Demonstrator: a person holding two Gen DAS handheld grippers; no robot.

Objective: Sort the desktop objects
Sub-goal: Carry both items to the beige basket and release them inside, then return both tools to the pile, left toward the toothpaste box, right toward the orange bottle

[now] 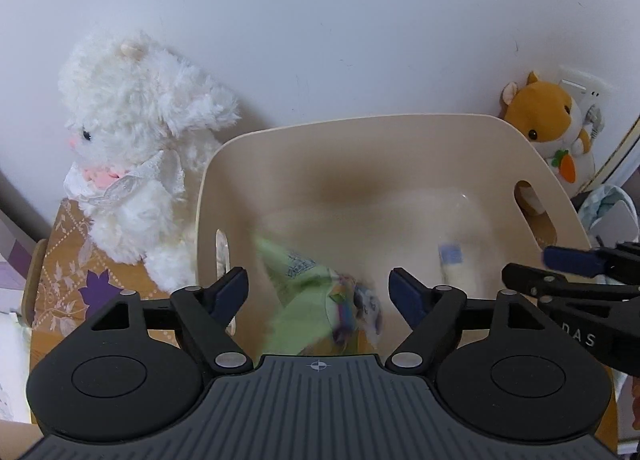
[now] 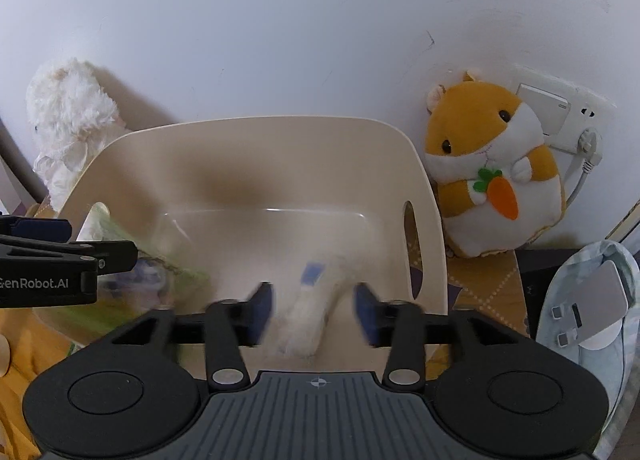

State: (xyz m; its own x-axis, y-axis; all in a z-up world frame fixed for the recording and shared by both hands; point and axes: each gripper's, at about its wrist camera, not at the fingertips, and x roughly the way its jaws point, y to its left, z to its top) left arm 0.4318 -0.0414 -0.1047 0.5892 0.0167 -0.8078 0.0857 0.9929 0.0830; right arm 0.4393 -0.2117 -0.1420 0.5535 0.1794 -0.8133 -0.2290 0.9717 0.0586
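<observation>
A cream bin (image 1: 360,121) with handle slots stands against the wall, right under both grippers. My left gripper (image 1: 318,280) is open over the bin's left half. A blurred green packet (image 1: 308,292) with a printed picture lies between and below its fingers, touching neither pad. My right gripper (image 2: 313,294) is open over the same bin (image 2: 260,121). A blurred white tube (image 2: 312,312) with a blue label sits loose in the gap between its blue pads. The left view also shows the tube (image 1: 452,272), and the right view the green packet (image 2: 180,272).
A fluffy white plush (image 1: 128,155) sits left of the bin and an orange hamster plush (image 2: 492,167) right of it, both against the wall. A wall socket (image 2: 560,115) is behind the hamster. A phone stand (image 2: 600,300) is at the far right. A patterned orange cloth (image 1: 64,260) covers the desk.
</observation>
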